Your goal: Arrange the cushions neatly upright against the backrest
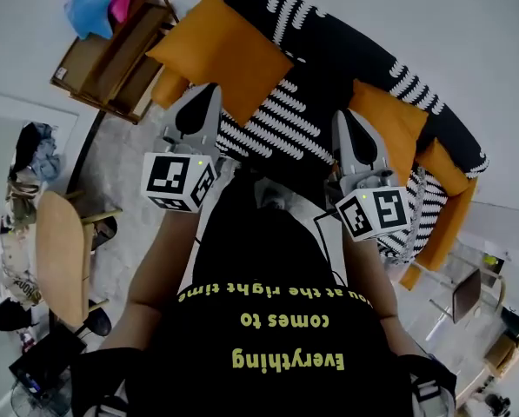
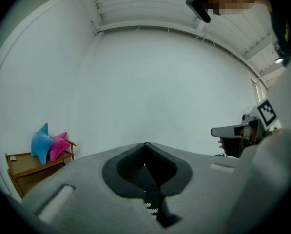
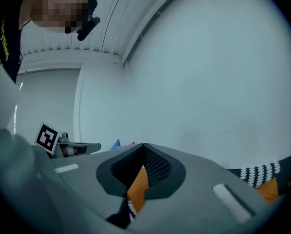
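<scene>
Head view. A: Where do the cushions sit?
B: The large orange fabric cushion (image 1: 216,50) lies tilted over the left end of the curved black sofa with white dash pattern (image 1: 329,55). It is not upright and not squared to the backrest. The second orange fabric cushion (image 1: 391,120) leans on the backrest right of centre. The third orange fabric cushion (image 1: 448,170) is just beyond it, toward the right end.

A: Tools?
B: The left grey two-jaw gripper (image 1: 209,94) and the right grey two-jaw gripper (image 1: 343,120) are held up side by side before the seat's front edge, apart from each other. Both have their jaws pressed together with nothing clamped. In the right gripper view, orange shows through the slot under the tips; that is a cushion beyond, not a grip. The left gripper view faces bare wall.

A: Why held so?
B: My read is a ready pose aimed at the sofa, with arranging not yet begun. The tilted cushion sits nearest the left gripper, so it is a likely first pick.

A: Any writing?
B: There is yellow print on the person's black T-shirt (image 1: 276,320), upside down to the camera. It reads "Everything comes to", then "...ou at the right time", with that line's start cut off. The black-and-white marker cubes (image 1: 176,181) carry patterns, no letters. No brand is seen anywhere.
</scene>
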`<state>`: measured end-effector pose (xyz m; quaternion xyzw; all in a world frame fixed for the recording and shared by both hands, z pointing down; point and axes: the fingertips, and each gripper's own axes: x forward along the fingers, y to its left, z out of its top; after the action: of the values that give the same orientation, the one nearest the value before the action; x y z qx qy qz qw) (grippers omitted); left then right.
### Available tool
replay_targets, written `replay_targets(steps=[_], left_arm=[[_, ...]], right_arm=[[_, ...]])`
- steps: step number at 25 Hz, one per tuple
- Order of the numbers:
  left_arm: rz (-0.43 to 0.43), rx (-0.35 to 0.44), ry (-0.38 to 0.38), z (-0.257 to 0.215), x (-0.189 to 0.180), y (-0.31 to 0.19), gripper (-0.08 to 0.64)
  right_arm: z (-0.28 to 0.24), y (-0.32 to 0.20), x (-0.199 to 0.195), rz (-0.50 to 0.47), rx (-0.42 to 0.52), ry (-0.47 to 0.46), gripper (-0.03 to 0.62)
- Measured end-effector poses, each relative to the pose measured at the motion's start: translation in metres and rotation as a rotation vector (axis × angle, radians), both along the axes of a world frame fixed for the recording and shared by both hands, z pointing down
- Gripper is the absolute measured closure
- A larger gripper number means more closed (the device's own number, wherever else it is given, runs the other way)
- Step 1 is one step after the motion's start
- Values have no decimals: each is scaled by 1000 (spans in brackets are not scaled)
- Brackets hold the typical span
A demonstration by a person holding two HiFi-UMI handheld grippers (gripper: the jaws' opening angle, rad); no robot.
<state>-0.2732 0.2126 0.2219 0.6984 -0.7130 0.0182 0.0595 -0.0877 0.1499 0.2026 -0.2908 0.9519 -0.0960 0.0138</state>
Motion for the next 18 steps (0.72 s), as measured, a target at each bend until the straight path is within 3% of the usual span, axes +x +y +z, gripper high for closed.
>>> replay_targets(steps=[7, 13, 18], left_arm=[[41, 16, 12, 12, -54, -80, 561], [97, 78, -1, 5, -123, -169, 561], [123, 56, -9, 21, -175, -224, 561]], right_arm=[[13, -74, -54, 44, -14, 15, 581], [23, -146, -126, 80, -29, 26, 580], [42, -194, -182, 99, -59, 37, 580]])
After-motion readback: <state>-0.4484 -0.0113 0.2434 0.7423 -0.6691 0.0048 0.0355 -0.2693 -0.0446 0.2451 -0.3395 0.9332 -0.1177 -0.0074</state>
